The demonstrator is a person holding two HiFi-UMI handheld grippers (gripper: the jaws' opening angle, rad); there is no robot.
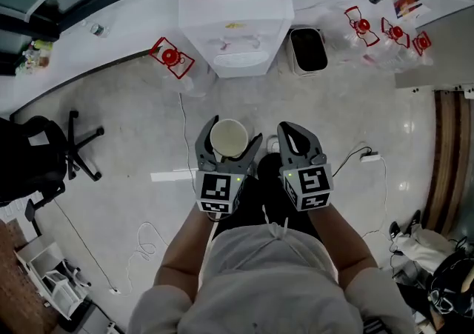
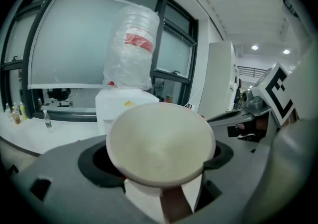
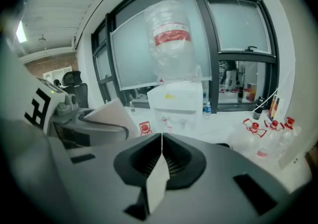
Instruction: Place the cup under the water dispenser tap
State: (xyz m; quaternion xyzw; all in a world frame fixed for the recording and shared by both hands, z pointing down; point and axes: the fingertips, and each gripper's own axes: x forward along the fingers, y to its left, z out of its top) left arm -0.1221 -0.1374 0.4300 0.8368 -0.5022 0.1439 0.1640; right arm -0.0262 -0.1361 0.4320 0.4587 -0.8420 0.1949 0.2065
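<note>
The left gripper (image 1: 229,141) was clamped wide on the white cup (image 1: 229,137), the right gripper (image 1: 295,129) pinched together, empty, both over pale floor (image 1: 133,118) before the water dispenser (image 1: 235,21).

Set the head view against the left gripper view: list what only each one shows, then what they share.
Only the head view: the person's forearms, the cables on the floor, and the black bin beside the water dispenser. Only the left gripper view: the ceiling lights and the red label on the dispenser's bottle. Both: the cup clamped between the jaws of the left gripper, the white dispenser ahead, and the right gripper alongside.
</note>
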